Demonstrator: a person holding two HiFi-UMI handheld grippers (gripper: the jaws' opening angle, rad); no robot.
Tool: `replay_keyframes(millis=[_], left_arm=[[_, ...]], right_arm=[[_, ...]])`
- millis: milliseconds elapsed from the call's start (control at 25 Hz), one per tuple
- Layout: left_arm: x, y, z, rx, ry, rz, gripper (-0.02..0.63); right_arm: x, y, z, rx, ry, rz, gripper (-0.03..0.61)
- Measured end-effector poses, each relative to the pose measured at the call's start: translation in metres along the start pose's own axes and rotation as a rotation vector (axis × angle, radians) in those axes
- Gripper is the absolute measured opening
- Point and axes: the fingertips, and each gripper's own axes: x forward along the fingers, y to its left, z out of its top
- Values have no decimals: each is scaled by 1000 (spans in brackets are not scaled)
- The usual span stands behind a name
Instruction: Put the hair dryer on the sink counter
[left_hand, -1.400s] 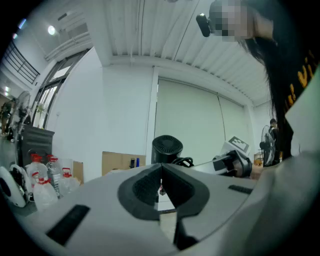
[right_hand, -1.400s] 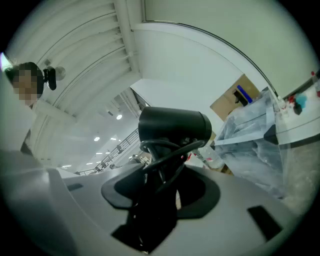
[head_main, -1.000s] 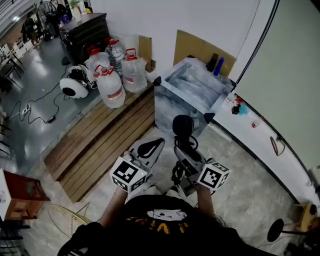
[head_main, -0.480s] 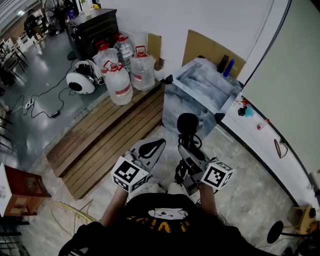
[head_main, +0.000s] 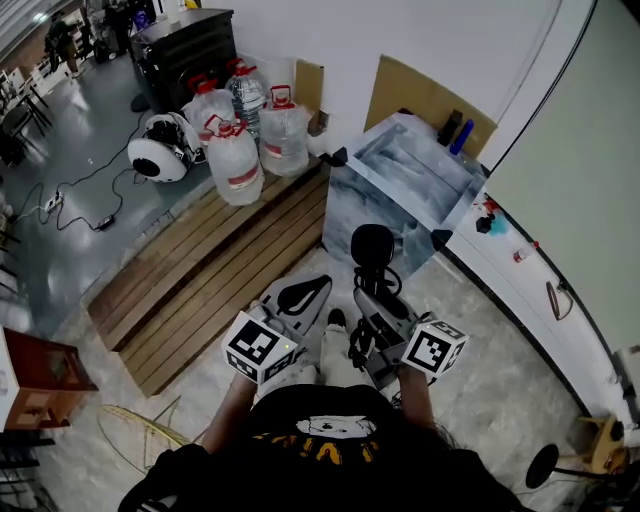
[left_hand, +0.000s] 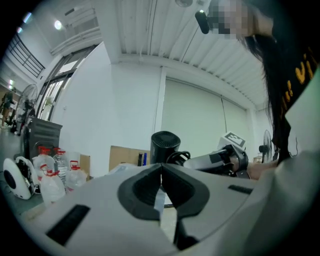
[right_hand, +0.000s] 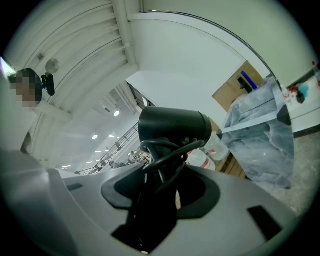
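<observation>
A pale stone floor (head_main: 500, 380) fills the lower part of the head view, with a wooden deck (head_main: 200, 290) running along the wall to the left. At the deck's end stands the marbled sink (head_main: 365, 205), its basin open to the head view; whether anything lies in it cannot be made out. A dark bottle (head_main: 452, 128) and a blue bottle (head_main: 461, 137) stand at its back edge, against a sheet of cardboard (head_main: 420, 100). A long white table (head_main: 520, 290) runs off to the right of the sink, with a few small red and teal bits (head_main: 487, 218) near its end. On the deck beside the sink sits a cluster of clear jugs (head_main: 235, 160) with red caps; their fill cannot be read. The person holds both claws level, side by side, in front of the sink. The right claw (head_main: 375, 300) (right_hand: 160, 192) pinches the handle of the black dryer (head_main: 372, 248) (right_hand: 172, 127), whose cord is looped round the handle and whose barrel stands up above the jaws. The dryer hangs over the floor, just short of the sink's front wall. The left claw (head_main: 300, 295) (left_hand: 161, 182) has its tips pressed together with nothing between them.
</observation>
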Motion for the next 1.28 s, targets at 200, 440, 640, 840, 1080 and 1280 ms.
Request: replay_keyframes(millis=[200,440,640,840,1080,1280], left_arm=[[24,29,-1,-1,8,27,8],[77,78,-1,6,39,53,8],[142,124,13,28,32,69,8],[206,160,30,33,15,76,8],[267,187,30,30,40,78,8],[303,199,24,28,74,78,8]], right_arm=[[25,-24,21,20,3,19,189],[61,-73,64,25,1,14,189],[90,-120,114,15,15,0,189],[113,-163,165,6,22,-4,189],[133,-211,207,16,23,-12,189],[144,-244,228,33,25,-10,189]])
